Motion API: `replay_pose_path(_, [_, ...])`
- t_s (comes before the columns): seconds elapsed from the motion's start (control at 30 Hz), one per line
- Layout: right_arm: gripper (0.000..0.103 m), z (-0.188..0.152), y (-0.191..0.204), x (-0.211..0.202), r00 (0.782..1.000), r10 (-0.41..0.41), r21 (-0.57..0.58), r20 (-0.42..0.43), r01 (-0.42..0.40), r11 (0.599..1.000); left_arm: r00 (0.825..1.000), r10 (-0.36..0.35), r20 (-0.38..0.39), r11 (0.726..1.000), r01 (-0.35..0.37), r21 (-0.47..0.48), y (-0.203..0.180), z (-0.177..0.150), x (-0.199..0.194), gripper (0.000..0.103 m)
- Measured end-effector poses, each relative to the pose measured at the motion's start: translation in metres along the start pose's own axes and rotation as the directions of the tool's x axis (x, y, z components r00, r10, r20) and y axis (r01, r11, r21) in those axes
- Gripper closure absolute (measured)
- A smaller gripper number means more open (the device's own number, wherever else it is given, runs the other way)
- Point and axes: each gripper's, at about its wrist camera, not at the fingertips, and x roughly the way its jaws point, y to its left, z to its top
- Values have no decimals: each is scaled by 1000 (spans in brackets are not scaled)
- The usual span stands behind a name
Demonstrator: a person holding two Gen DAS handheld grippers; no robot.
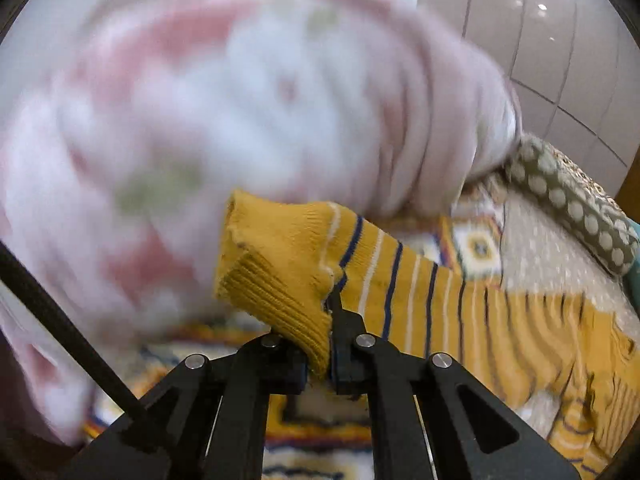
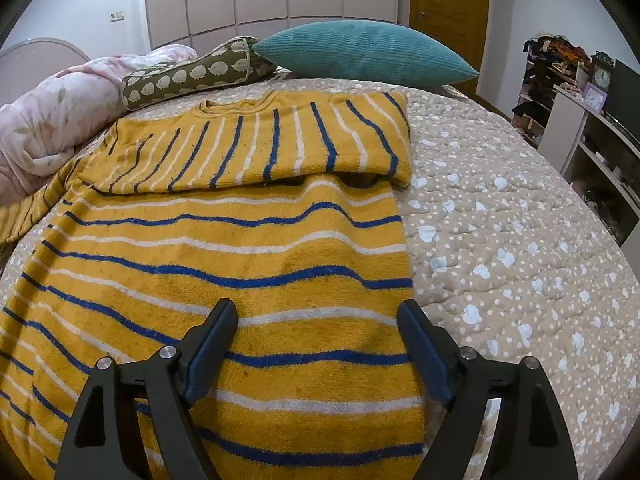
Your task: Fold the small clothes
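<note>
A yellow sweater [image 2: 224,240] with blue and white stripes lies spread on the bed, its right sleeve folded across the chest. My right gripper [image 2: 318,344] is open just above the sweater's lower right part, one finger on each side of a stripe, holding nothing. My left gripper [image 1: 320,356] is shut on the ribbed cuff [image 1: 276,280] of the sweater's left sleeve and holds it lifted; the sleeve [image 1: 480,320] trails off to the right toward the body of the sweater.
A pink floral quilt [image 2: 52,120], blurred and close in the left wrist view [image 1: 200,120], lies at the bed's left. A green patterned bolster [image 2: 192,76] and teal pillow [image 2: 364,52] lie behind the sweater. The beige dotted bedspread [image 2: 500,240] extends right; shelves [image 2: 580,120] stand beyond.
</note>
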Motion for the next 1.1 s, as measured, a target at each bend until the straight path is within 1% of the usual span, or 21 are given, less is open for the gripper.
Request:
replay_pose_path(0.07, [15,0,-2,0,1000,13,7,2,-13,1000,998,4,55,1000,-5,26,-13,21,-20,96])
replay_pose_path(0.17, [14,-1,-4,0,999,33,16,5,-33,999,992,-51,112,996,42,84,-47,38,-57,96])
replay_pose_path(0.23, [14,-1,-5,-1,999,42,19,7,-43,999,984,-134,118,983,116,145,-81,38,-80,96])
replay_pose_path(0.27, [13,-1,-5,-1,999,50,21,8,-50,999,977,-180,113,972,159,176,-101,34,-91,96])
replay_pose_path(0.33, [12,-2,-6,-2,998,62,26,10,-62,998,956,-277,93,940,249,235,-144,21,-110,96])
replay_pose_path(0.4, [12,-2,-8,-3,997,79,34,15,-79,996,929,-367,47,896,340,287,-191,4,-126,96])
replay_pose_path(0.43, [12,-3,-9,-4,996,90,40,19,-91,995,907,-421,5,862,398,314,-221,-10,-133,96])
replay_pose_path(0.53, [11,-4,-13,-5,992,123,57,29,-124,991,856,-508,-99,787,508,351,-286,-47,-145,96])
replay_pose_path(0.57, [11,-4,-14,-6,991,132,62,32,-133,989,835,-532,-139,759,543,358,-308,-60,-148,96])
replay_pose_path(0.67, [10,-5,-17,-7,986,160,79,41,-162,984,769,-583,-262,677,638,367,-368,-103,-152,97])
replay_pose_path(0.7, [10,-5,-18,-7,985,168,85,44,-171,982,740,-598,-309,643,673,367,-388,-116,-151,96])
replay_pose_path(0.77, [10,-5,-21,-8,981,185,97,50,-189,977,690,-604,-399,586,724,365,-419,-142,-150,96])
replay_pose_path(0.8, [10,-6,-21,-8,980,191,101,52,-196,975,677,-601,-425,573,736,362,-430,-151,-148,94])
replay_pose_path(0.83, [10,-5,-22,-8,979,199,106,54,-204,973,665,-599,-446,565,746,354,-438,-159,-147,90])
replay_pose_path(0.87, [10,-5,-23,-8,977,205,109,55,-210,972,653,-600,-462,559,755,342,-440,-165,-146,81])
replay_pose_path(0.9, [9,-5,-23,-8,976,208,111,55,-213,971,638,-605,-476,550,767,329,-441,-167,-145,78])
replay_pose_path(0.93, [9,-5,-23,-9,976,211,111,55,-216,970,625,-612,-485,541,778,320,-438,-170,-146,69])
replay_pose_path(0.97, [9,-5,-23,-9,975,213,111,55,-218,970,615,-619,-489,534,786,313,-431,-170,-147,59])
replay_pose_path(1.03, [8,-5,-22,-9,975,215,110,54,-220,969,617,-625,-478,537,784,312,-417,-170,-158,50])
replay_pose_path(1.07, [8,-6,-21,-10,975,214,110,54,-219,969,618,-630,-470,538,784,310,-407,-168,-160,49])
replay_pose_path(1.1, [8,-6,-21,-10,975,214,110,54,-219,970,624,-629,-462,543,779,314,-397,-166,-165,48])
